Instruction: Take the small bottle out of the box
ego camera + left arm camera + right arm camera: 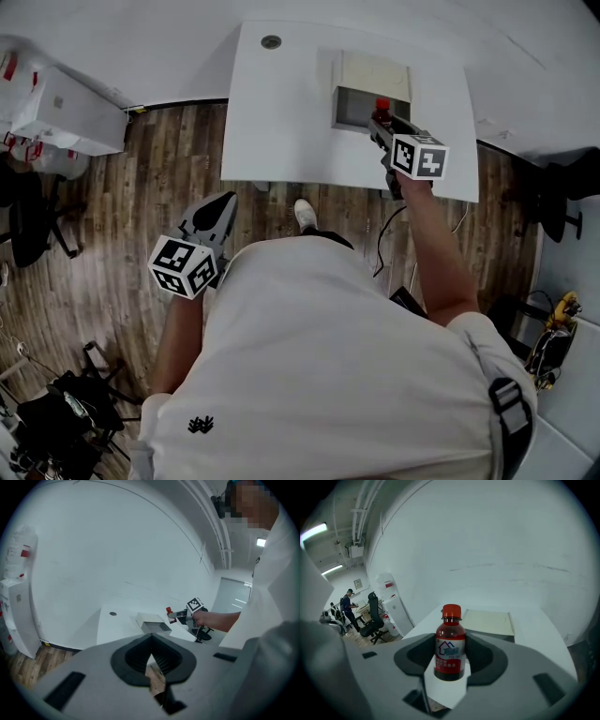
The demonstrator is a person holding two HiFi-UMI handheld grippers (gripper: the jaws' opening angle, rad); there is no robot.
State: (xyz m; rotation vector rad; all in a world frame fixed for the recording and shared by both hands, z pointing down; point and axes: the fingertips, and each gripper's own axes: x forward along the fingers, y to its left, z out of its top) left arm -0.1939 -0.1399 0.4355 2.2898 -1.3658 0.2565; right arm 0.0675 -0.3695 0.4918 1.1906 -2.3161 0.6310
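Note:
A small bottle (450, 644) with a red cap, dark red liquid and a white-and-red label stands upright between the jaws of my right gripper (450, 657), which is shut on its body. In the head view the bottle (382, 106) and right gripper (380, 124) hang at the near right corner of the grey open box (354, 110), whose cream lid (373, 73) lies flipped back. The left gripper view shows the bottle (169, 614) beside the box (154, 626). My left gripper (223, 202) hangs low over the wooden floor, left of the table, jaws shut and empty (151, 652).
The white table (281, 122) has a round cable hole (271, 42) at its far left. White cartons (56, 112) and a black chair (28, 225) stand at the left, another black chair (562, 192) at the right. A cable (384, 234) hangs below the table's front edge.

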